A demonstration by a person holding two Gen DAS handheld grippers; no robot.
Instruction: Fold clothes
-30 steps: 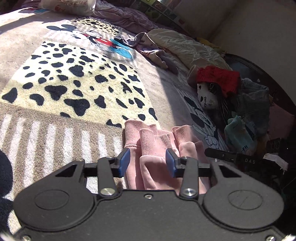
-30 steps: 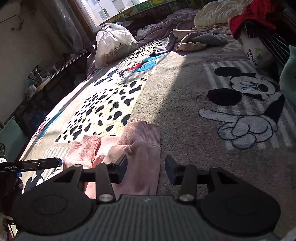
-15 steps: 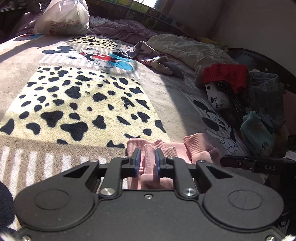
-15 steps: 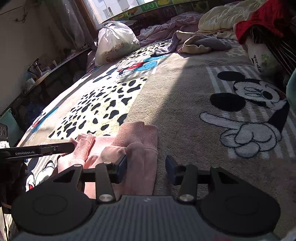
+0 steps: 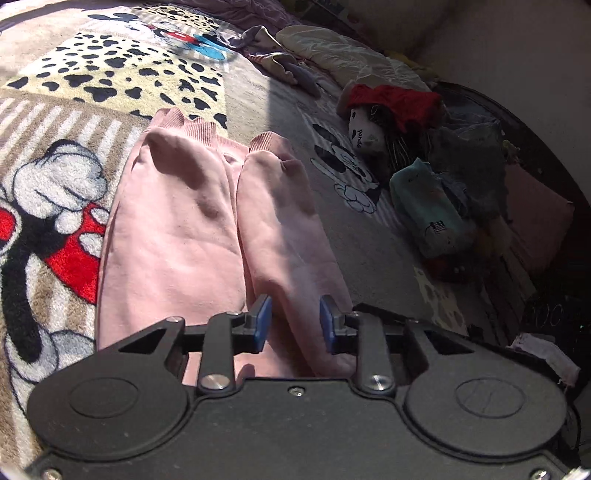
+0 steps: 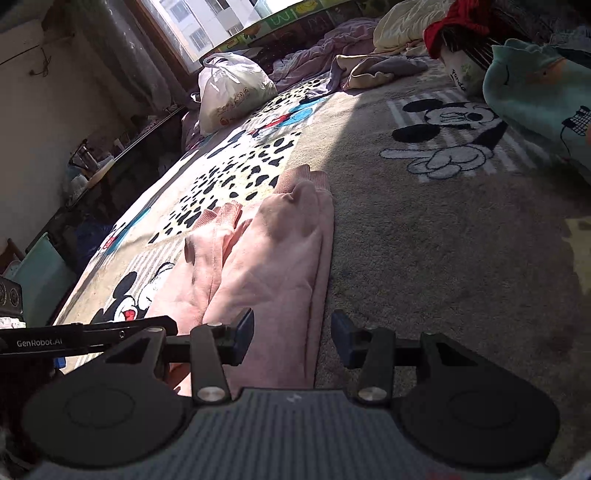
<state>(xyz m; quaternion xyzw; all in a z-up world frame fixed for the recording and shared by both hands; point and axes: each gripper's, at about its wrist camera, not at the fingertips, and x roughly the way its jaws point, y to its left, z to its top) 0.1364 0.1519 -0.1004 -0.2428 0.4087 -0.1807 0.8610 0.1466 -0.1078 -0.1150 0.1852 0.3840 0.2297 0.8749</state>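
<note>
On the cartoon blanket (image 5: 66,192), pink trousers (image 5: 177,229) stretch ahead; the left gripper (image 5: 295,325) has just been opening around the fabric, and the right gripper (image 6: 291,338) is spread over their edge.

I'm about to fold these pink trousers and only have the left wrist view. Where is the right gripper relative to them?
Observer: The right gripper hovers over the near end of the pink trousers with its jaws open. The garment's right edge lies under the gap, and nothing is gripped.
Operator: What's off the left side of the bed?
Observer: A pale green bin stands beside the bed's left edge.
Operator: And at the far end?
Observer: A white plastic bag sits on the blanket near the window.
</note>
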